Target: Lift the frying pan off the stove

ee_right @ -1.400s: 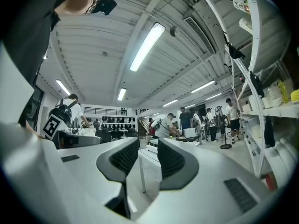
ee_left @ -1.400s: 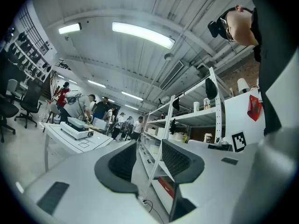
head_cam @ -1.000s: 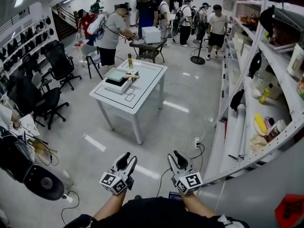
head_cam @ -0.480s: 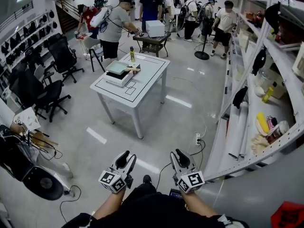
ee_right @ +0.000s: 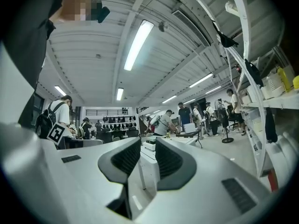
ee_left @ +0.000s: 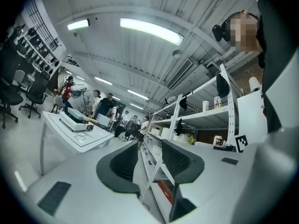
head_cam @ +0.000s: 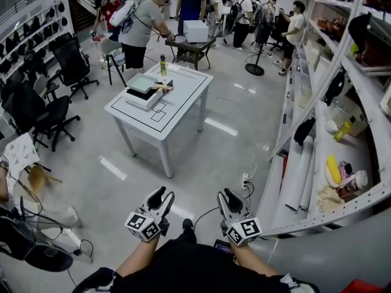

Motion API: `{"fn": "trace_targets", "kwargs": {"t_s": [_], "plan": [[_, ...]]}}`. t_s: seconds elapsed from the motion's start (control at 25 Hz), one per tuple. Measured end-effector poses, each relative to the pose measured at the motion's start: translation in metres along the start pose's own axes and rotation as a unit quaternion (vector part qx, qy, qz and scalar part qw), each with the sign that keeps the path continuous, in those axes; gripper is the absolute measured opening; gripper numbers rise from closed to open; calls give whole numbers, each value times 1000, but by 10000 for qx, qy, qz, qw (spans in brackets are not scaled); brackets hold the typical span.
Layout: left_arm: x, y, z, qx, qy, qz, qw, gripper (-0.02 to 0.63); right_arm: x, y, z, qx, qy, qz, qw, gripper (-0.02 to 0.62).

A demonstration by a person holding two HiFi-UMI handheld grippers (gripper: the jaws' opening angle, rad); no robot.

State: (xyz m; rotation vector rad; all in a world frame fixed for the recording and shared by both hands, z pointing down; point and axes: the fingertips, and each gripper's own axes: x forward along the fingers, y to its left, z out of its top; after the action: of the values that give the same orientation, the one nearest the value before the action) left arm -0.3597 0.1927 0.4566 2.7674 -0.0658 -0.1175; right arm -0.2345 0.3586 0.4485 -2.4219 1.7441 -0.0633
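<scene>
Frying pan [head_cam: 148, 81]: flat, pale green top with a wooden handle. It sits on the white stove [head_cam: 140, 97] at the far-left part of the white table [head_cam: 178, 101]. It is well ahead of both sets of jaws and to the left of the left gripper's line. Neither gripper touches it.

Left of the table: black office chairs [head_cam: 38, 112]. Beyond the stove, on the table's far edge, stands a small bottle [head_cam: 162, 64]. Several people [head_cam: 142, 24] stand at the far end of the room, behind the table.

Left gripper [head_cam: 161, 197]: held low, close to the person's body, pointing forward over bare floor. Its jaws are spread with a clear gap between them. Nothing sits between them. In its own view the table and stove lie to the left of the jaws, far off.

Right gripper [head_cam: 226, 196]: just beside the left one, at the same height. Its jaws are parted by a narrower gap and hold nothing. In its own view the distant table shows through the gap.

Right of the right jaws: long white shelving [head_cam: 342, 133] carrying bottles, rolls and mixed small items.
</scene>
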Motion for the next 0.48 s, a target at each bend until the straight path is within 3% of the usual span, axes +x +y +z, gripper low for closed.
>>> {"fn": "trace_targets", "kwargs": {"t_s": [0.48], "plan": [[121,77,48,138,-357,-22,9993,172,122,-66,42,-487,-122,139,9986,106]]}}
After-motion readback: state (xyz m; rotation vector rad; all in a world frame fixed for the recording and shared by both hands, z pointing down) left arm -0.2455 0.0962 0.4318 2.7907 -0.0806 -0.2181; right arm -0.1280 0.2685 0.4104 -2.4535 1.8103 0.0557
